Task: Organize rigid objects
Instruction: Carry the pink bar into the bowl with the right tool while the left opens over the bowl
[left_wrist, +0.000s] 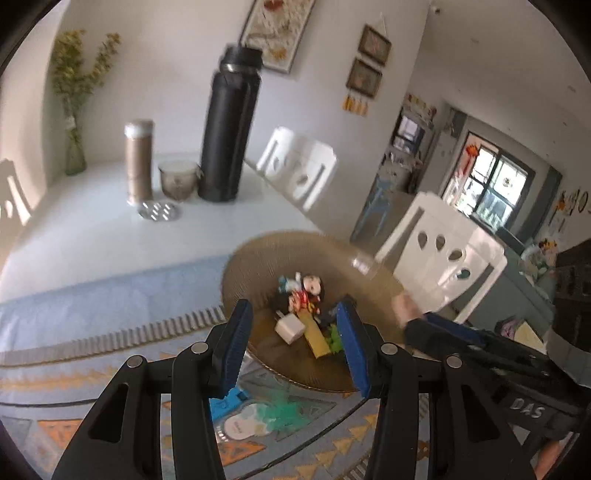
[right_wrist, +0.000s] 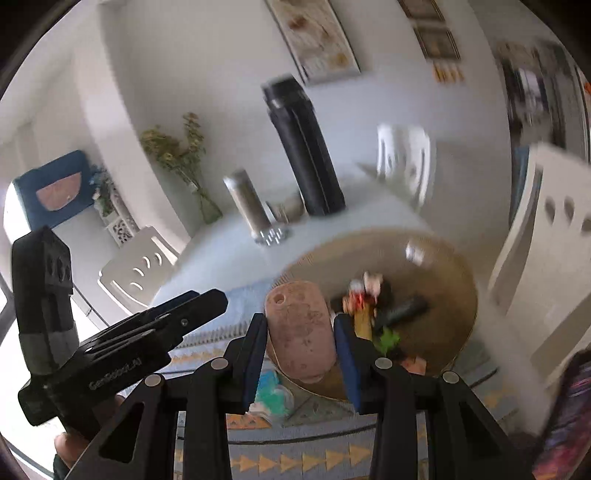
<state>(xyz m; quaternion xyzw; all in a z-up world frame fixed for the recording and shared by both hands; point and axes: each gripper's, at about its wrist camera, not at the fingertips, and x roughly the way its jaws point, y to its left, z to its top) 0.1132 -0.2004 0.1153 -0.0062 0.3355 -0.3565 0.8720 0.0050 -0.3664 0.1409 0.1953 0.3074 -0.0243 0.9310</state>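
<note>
A round woven basket (left_wrist: 255, 258) sits at the table's right edge. It holds a small doll (left_wrist: 308, 291), a white charger plug (left_wrist: 290, 328), a yellow block (left_wrist: 316, 338) and a green piece (left_wrist: 334, 338). My left gripper (left_wrist: 294, 347) hangs open just above the basket's near rim, nothing between its blue pads. My right gripper (right_wrist: 300, 321) is shut on a pink speckled oval object (right_wrist: 301, 343), held in the air in front of the basket (right_wrist: 447, 258). In the left wrist view the right gripper (left_wrist: 424, 321) comes in blurred from the right.
A tall black flask (left_wrist: 229, 125), a brown canister (left_wrist: 138, 158), a glass cup (left_wrist: 177, 179) and a metal coaster (left_wrist: 159, 211) stand at the back of the white table. White chairs (left_wrist: 443, 258) line the right side. Teal and blue items (left_wrist: 258, 417) lie on the patterned mat.
</note>
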